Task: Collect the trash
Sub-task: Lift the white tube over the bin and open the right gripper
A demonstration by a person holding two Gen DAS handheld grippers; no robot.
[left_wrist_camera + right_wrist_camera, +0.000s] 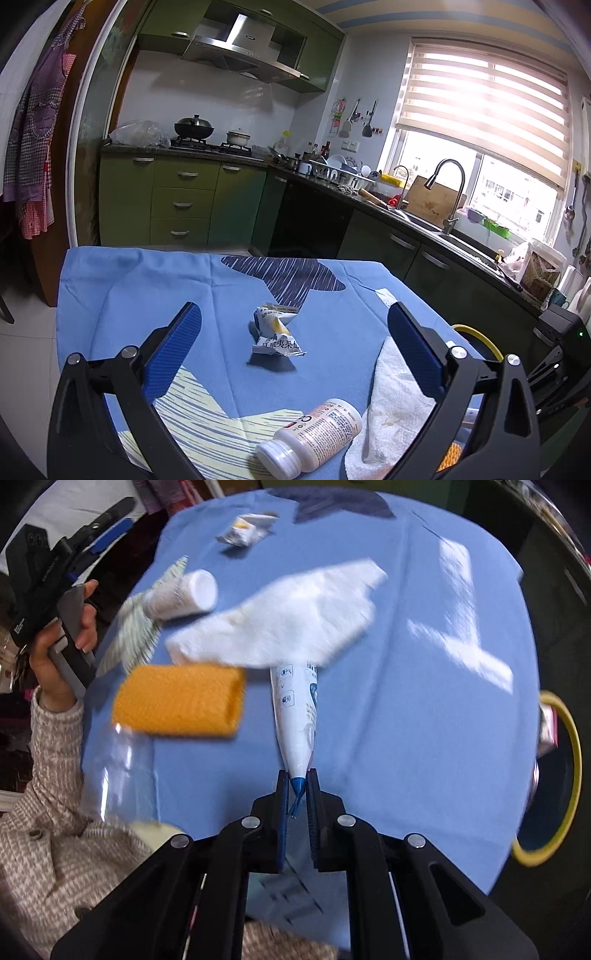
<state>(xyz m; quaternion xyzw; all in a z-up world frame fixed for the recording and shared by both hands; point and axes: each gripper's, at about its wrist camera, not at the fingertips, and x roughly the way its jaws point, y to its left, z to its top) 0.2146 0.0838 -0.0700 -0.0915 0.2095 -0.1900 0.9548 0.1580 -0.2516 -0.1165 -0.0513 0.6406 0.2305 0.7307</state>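
Observation:
My left gripper (293, 319) is open and empty above the blue tablecloth (155, 295); a crumpled white wrapper (275, 332) lies between and beyond its fingertips. A white pill bottle (312, 435) lies on its side near me, beside a white paper towel (399, 398). My right gripper (297, 786) is shut on the end of a white and blue tube (297, 716), which points away over the cloth. In the right wrist view the paper towel (288, 624), the pill bottle (181, 594), the wrapper (245, 528) and an orange sponge (181, 699) lie on the cloth.
A yellow-rimmed bin (561, 775) stands beyond the table's right edge; its rim also shows in the left wrist view (480, 338). A clear plastic bottle (118, 771) lies at the near left. Kitchen counters (369, 201) and a sink (424, 219) lie beyond the table.

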